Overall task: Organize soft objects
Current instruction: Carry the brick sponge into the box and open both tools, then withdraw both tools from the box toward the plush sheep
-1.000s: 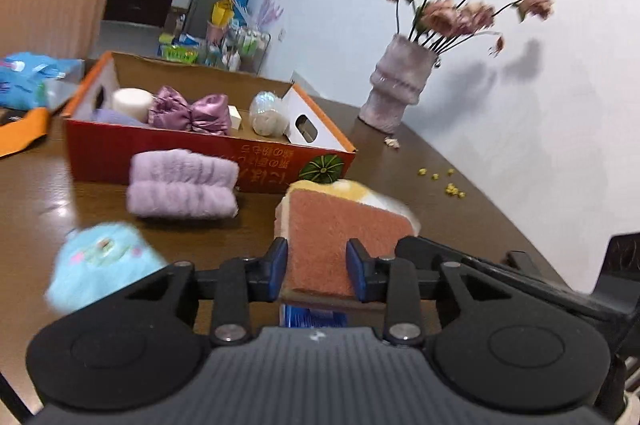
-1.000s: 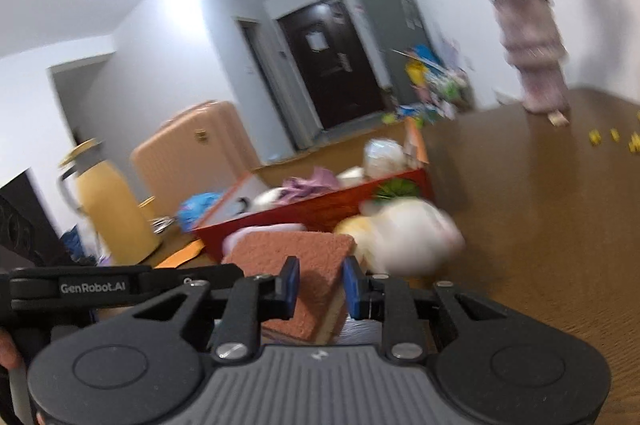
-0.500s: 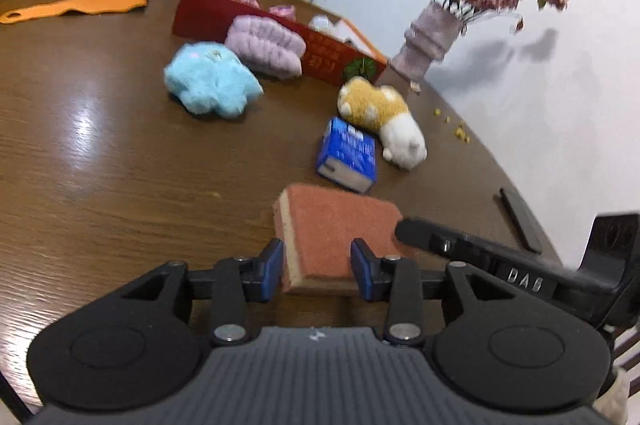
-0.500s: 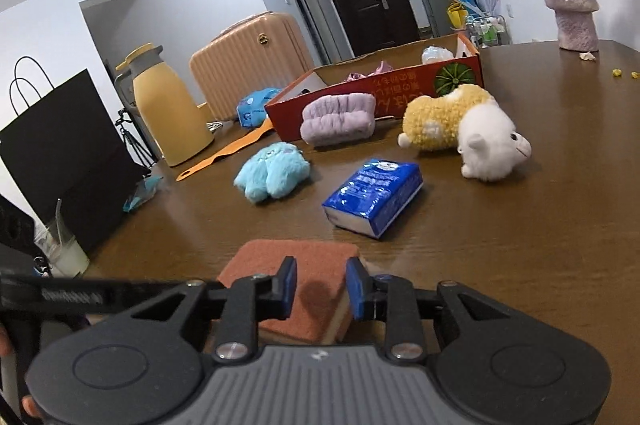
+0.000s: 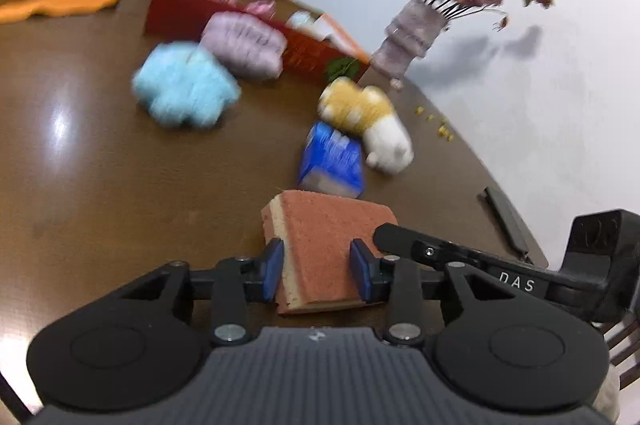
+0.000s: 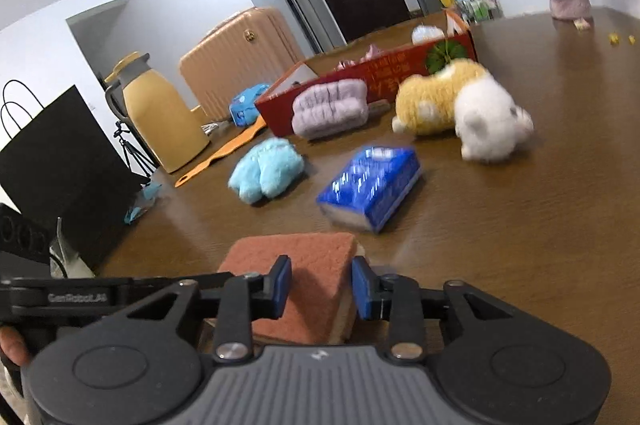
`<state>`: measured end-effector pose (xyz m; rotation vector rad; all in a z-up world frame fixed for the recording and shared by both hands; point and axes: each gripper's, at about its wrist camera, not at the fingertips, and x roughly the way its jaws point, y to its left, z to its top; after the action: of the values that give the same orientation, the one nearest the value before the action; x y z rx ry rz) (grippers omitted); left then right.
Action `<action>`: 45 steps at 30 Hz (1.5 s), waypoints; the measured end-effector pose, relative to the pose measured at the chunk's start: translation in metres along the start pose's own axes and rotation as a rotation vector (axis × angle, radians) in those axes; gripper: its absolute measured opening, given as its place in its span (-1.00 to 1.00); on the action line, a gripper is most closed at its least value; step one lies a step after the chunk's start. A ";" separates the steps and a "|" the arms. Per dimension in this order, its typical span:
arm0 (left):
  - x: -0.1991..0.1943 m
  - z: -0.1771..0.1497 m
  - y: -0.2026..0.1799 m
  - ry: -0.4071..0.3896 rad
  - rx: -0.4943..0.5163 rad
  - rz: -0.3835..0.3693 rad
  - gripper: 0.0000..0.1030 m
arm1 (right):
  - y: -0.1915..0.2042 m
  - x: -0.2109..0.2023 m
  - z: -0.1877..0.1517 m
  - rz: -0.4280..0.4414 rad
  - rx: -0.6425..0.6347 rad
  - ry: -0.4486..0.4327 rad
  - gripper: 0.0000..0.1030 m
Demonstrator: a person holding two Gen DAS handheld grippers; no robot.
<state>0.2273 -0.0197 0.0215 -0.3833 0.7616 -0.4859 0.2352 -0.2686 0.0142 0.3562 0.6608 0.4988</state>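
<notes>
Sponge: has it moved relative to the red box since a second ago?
Yes. The sponge now lies on the table, well nearer the camera than the red box.

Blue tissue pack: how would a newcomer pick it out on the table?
Start at the red cardboard box on the brown table. Nearer the camera lies the blue tissue pack, between the light blue plush and the yellow-and-white plush: flat-sided, glossy, not furry.

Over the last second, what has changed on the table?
The sponge was carried from in front of the red box back and down to the table. Left hand-held gripper jaws are closing, right hand-held gripper jaws opening, sponge between both. Blue plush, dog plush, tissue pack and box stayed put.
</notes>
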 end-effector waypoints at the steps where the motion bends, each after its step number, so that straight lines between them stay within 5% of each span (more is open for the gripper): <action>1: 0.001 0.010 -0.002 -0.017 0.003 -0.018 -0.30 | 0.000 -0.002 0.009 0.011 -0.004 -0.017 -0.38; 8: 0.056 0.153 -0.020 -0.158 0.108 -0.089 -0.30 | -0.009 0.010 0.148 -0.035 -0.172 -0.187 -0.40; 14: 0.161 0.251 0.004 -0.068 0.029 -0.073 -0.30 | -0.067 0.104 0.266 -0.092 -0.081 -0.091 -0.40; 20: 0.230 0.257 0.034 0.063 -0.008 -0.026 -0.30 | -0.099 0.173 0.280 -0.192 -0.084 0.030 -0.37; 26: 0.253 0.250 0.032 0.137 0.036 -0.002 -0.26 | -0.099 0.188 0.263 -0.301 -0.150 0.056 -0.24; 31: 0.232 0.247 0.024 0.105 0.066 0.017 -0.21 | -0.085 0.165 0.265 -0.314 -0.176 0.015 -0.13; 36: 0.154 0.250 0.006 -0.020 0.149 0.087 -0.06 | -0.057 0.121 0.273 -0.306 -0.237 -0.041 0.04; 42: 0.066 0.235 -0.013 -0.195 0.268 0.293 0.18 | -0.018 0.076 0.260 -0.296 -0.322 -0.087 0.21; 45: 0.038 0.210 -0.024 -0.358 0.363 0.452 0.68 | 0.002 0.060 0.239 -0.276 -0.384 -0.169 0.40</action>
<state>0.3980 -0.0280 0.1516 0.0471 0.3810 -0.1153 0.4321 -0.2717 0.1619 -0.0564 0.4287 0.3176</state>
